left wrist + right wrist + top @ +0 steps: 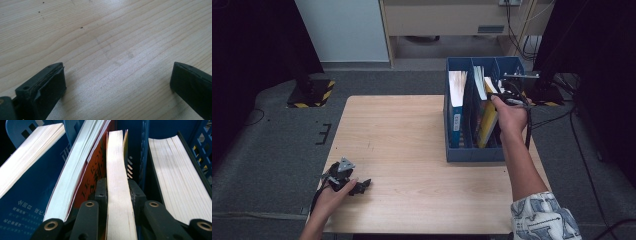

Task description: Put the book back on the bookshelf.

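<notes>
Within the middle compartment of the blue plastic file rack [472,152] we log one thin yellow-covered paperback [117,182], upright, long axis rising straight up between our right claw [117,195] clamped on its page edge, our left claw [117,85] gaping on the pale wooden tabletop [412,145].

In the right gripper view, the thin yellow-covered book [117,185] clamped between the jaws runs off the bottom edge, and its cover title is hidden. The red book [93,173] beside it shows only part of its lettering. The blue book [27,195] at the left is cut by the picture's edge. In the high view, the right gripper [510,95] is mostly hidden behind the hand [511,117], and the blue file rack's [474,154] book spines are too small to read.
</notes>
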